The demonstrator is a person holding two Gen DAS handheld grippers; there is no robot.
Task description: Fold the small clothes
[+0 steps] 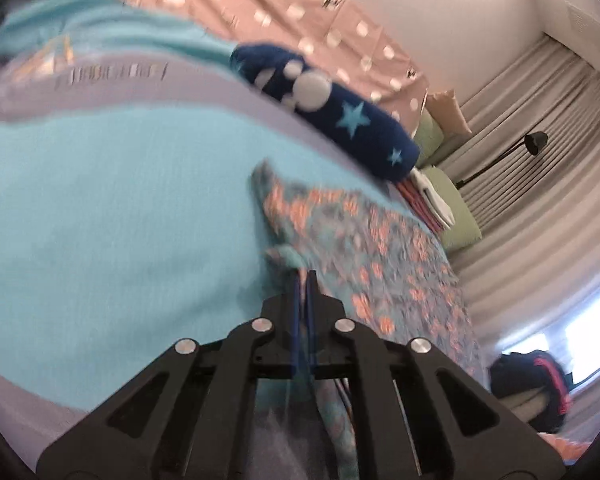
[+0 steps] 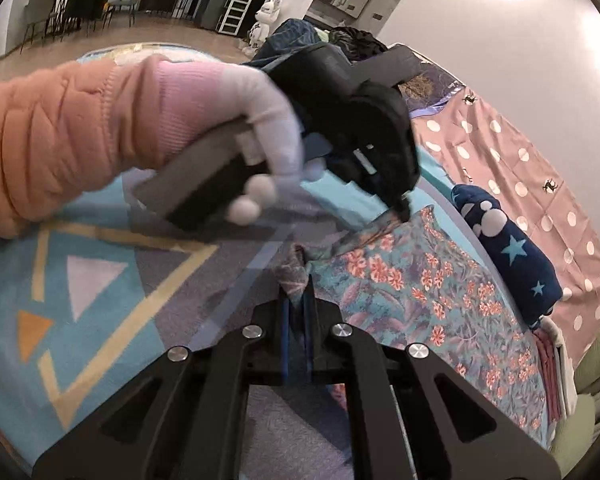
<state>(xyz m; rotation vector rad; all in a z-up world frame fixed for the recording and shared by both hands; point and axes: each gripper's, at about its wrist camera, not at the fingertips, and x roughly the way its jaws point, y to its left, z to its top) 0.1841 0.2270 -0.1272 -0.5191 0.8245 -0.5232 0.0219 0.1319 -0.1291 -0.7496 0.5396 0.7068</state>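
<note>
A small floral garment [image 1: 364, 248], teal with orange flowers, lies spread on the patterned rug [image 1: 120, 208]. My left gripper [image 1: 302, 276] is shut on one corner of it. The garment also shows in the right wrist view [image 2: 420, 288]. My right gripper [image 2: 297, 280] is shut on another bunched corner. The left gripper [image 2: 402, 210], held by a gloved hand [image 2: 268, 120], shows in the right wrist view pinching the garment's far corner.
A folded navy cloth with stars [image 1: 340, 108] [image 2: 512, 252] lies beyond the floral garment. A pink dotted sheet [image 2: 520, 152] lies behind it. A green cushion [image 1: 456, 208], curtains [image 1: 540, 152] and a floor lamp [image 1: 536, 142] stand at the right.
</note>
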